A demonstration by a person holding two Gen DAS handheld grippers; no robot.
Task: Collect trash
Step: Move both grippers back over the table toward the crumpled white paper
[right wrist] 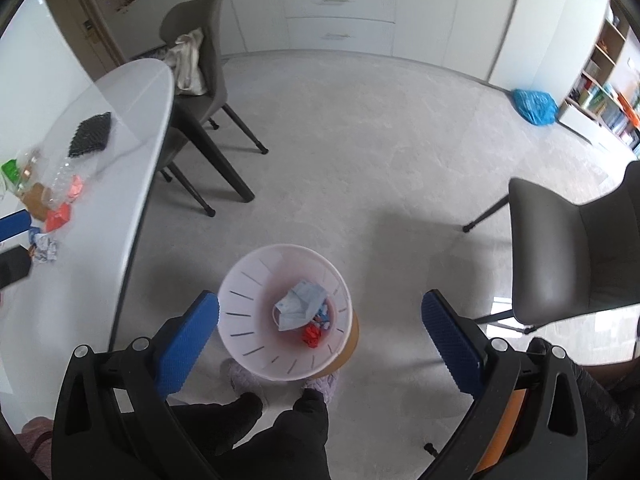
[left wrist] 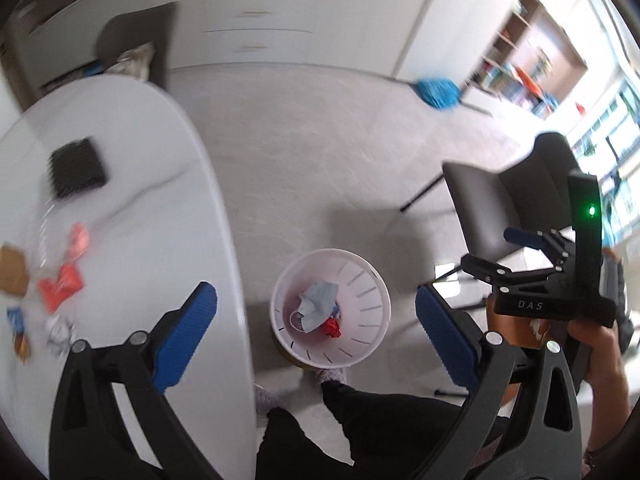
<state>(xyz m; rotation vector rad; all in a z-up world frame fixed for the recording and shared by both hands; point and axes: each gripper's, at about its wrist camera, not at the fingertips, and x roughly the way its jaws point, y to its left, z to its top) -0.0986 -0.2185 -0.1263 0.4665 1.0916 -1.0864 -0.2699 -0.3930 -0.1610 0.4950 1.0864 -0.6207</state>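
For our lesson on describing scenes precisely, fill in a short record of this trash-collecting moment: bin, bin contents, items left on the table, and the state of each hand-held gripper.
bin: white bin on the floor beside the table
bin contents: pale blue face mask, red crumpled scrap
left on table: red wrappers, crumpled foil wrapper, clear plastic bottle, brown card, black mat
left hand-held gripper: open, empty
right hand-held gripper: open, empty

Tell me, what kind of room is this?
Probably a dining or living room at home. A white table has chairs around it, white drawers line the far wall, and a bookshelf stands to the right.
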